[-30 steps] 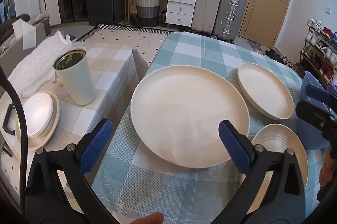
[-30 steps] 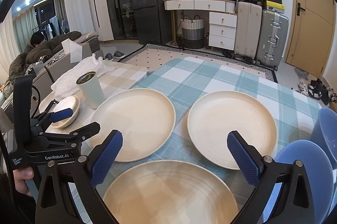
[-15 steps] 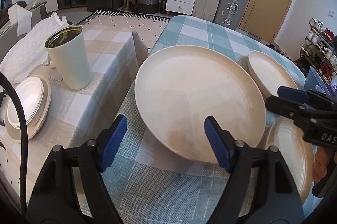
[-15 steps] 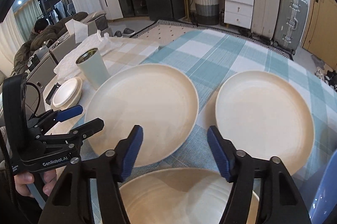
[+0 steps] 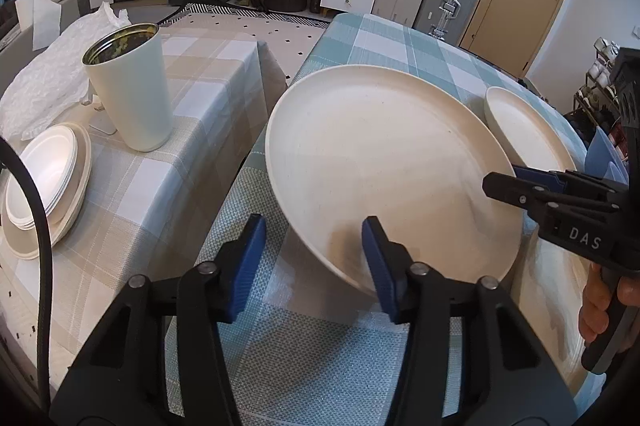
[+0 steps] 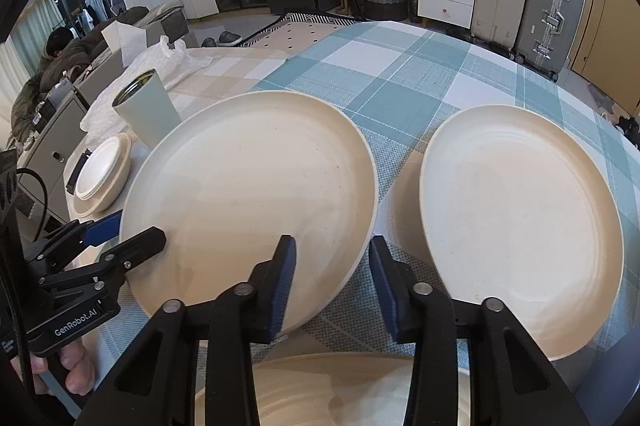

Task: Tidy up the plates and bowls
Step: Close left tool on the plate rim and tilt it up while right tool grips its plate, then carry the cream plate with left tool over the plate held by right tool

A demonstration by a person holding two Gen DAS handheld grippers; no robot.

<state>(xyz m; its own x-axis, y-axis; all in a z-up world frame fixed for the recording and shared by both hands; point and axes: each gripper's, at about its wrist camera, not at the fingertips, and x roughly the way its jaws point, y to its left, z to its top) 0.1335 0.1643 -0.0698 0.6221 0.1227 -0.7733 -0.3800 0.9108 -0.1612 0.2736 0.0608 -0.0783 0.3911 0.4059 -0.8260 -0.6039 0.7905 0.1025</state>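
Teal-checked table [image 6: 400,74], cluttered living room behind.

Nearest: third plate [image 6: 360,386] at the table's near edge, under the right gripper [image 6: 332,282]. That gripper's jaws are partly open, straddling the right rim of the big plate [image 6: 256,186]; pads near the rim, no firm pinch visible. Left gripper [image 5: 312,258] likewise part-open around the plate's near-left rim, one pad above and one below; contact uncertain. Big plate sits at the table's left edge, possibly tilting up.

Beyond: second plate [image 6: 520,218] toward the right edge, apart from the big one. Blue bowls [image 5: 600,154] barely seen at the far right edge. Cup [image 5: 132,94] and small dishes [image 5: 44,186] on the beige side table.

Progress: nothing stacked yet; all plates lie separate.

Since half a second ago: both grippers closer to the big plate, jaws narrower.
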